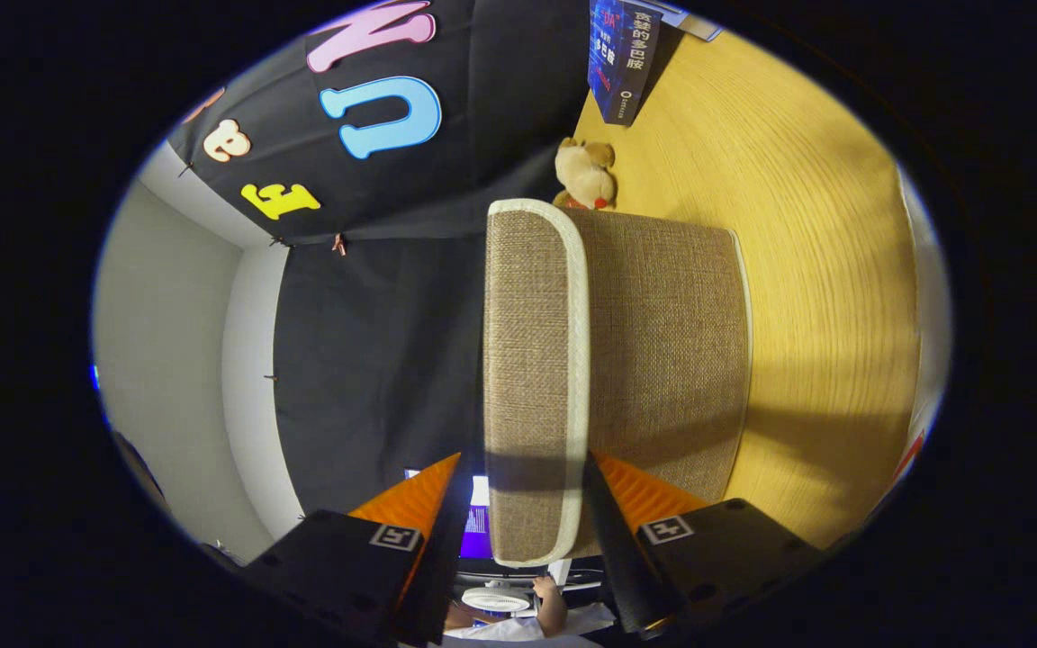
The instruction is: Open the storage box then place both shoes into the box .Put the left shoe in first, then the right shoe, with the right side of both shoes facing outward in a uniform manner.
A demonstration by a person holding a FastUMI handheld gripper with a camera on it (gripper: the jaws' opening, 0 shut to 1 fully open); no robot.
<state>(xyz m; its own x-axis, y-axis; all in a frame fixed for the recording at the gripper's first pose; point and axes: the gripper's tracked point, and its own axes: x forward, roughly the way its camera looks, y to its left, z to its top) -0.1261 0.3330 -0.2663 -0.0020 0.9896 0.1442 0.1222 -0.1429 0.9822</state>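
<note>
The view is turned on its side, with the wooden table (pixel 825 270) standing to the right of the fingers. A storage box (pixel 662 360) of brown woven fabric with white piping rests on the table. Its lid (pixel 532 360) is the white-trimmed band running straight ahead from the fingers. My gripper (pixel 526 459) straddles the near end of that lid band, one finger on each side. The finger on the table side lies against the lid. A narrow gap shows between the other finger and the lid. The jaws are open.
A tan plush toy (pixel 586 175) sits on the table just beyond the box. Further back stands a dark blue book (pixel 622 54). Below the fingers I see a person's hand (pixel 550 603), a lit screen (pixel 478 531) and a round white object (pixel 496 598).
</note>
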